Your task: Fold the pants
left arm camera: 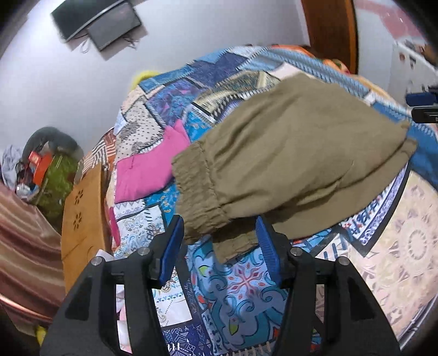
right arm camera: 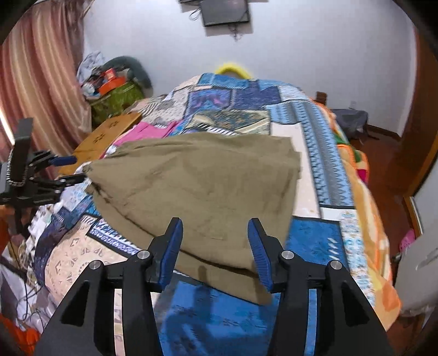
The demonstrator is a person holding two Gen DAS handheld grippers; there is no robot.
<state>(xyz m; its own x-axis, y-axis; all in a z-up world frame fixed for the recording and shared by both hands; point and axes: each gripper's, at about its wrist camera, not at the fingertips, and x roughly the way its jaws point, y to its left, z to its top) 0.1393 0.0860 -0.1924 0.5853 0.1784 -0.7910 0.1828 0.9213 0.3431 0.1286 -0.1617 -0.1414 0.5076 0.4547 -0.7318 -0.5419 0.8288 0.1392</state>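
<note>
Black angular tongs with ribbed blue pads and silver pivot screws.

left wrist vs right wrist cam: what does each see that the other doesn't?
Left wrist only: the gathered elastic waistband of the olive-green folded pants, lying just past the open left gripper.

Right wrist only: the orange blanket hanging off the bed's far side, and the wooden floor.

Both: the pants on the blue patchwork bedspread, the pink cloth, the wall-mounted black screen, and the open right gripper, gripping nothing.
</note>
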